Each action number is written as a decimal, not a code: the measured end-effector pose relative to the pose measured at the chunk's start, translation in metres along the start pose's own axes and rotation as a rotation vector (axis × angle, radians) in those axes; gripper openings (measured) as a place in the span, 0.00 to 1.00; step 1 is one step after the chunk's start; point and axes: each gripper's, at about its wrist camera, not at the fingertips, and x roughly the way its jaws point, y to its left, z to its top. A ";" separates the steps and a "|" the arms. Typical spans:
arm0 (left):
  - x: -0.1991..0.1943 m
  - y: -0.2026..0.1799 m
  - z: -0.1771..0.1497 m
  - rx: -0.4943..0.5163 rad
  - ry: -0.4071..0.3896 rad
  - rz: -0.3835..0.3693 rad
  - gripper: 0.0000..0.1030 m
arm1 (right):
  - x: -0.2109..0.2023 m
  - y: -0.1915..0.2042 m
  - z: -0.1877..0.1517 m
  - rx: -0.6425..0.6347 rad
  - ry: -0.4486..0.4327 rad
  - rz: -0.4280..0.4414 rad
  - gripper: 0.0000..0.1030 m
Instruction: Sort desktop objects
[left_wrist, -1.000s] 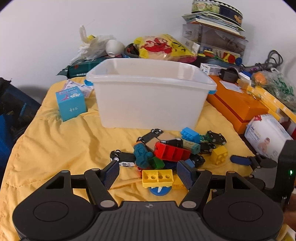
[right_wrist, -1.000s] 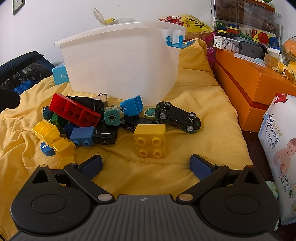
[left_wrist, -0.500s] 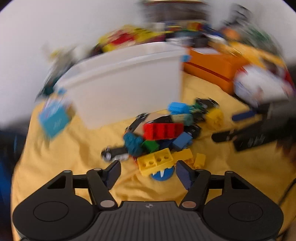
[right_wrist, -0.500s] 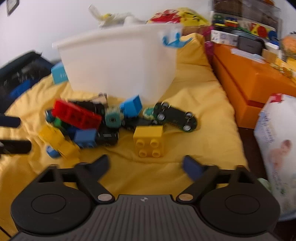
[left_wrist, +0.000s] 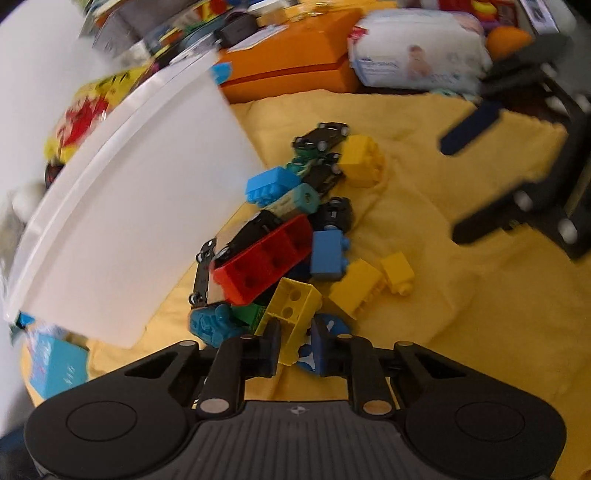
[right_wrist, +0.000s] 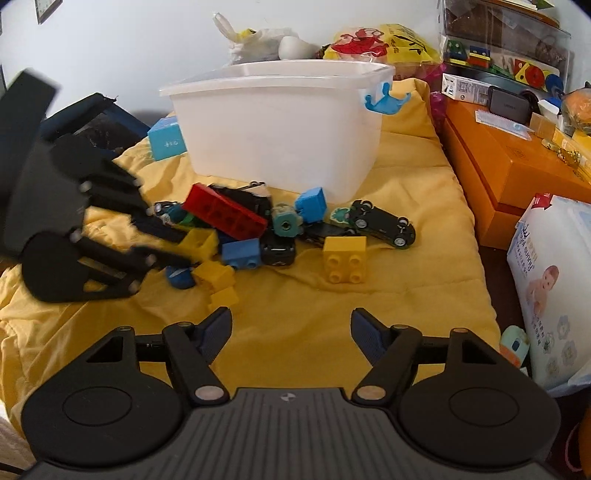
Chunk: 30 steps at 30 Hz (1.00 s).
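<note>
The left gripper (left_wrist: 293, 345) has its jaws nearly closed on the yellow block (left_wrist: 291, 314) at the near edge of the toy pile; a square, firm pinch before lifting should keep it from twisting out. Beyond stands the white bin (right_wrist: 280, 122). The right gripper (right_wrist: 291, 334) hangs with jaws wide and empty. Only its view shows the bin's open top and the square yellow brick (right_wrist: 344, 258) lying apart.
</note>
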 end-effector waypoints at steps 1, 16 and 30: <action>-0.003 0.004 -0.001 -0.045 -0.010 -0.020 0.17 | -0.001 0.001 -0.001 -0.004 -0.002 -0.003 0.72; -0.011 0.007 -0.116 -1.281 -0.140 -0.622 0.05 | 0.002 -0.004 -0.002 0.024 0.018 -0.025 0.72; -0.075 0.015 -0.112 -1.059 -0.187 -0.268 0.33 | 0.011 0.029 0.010 -0.170 0.015 0.020 0.54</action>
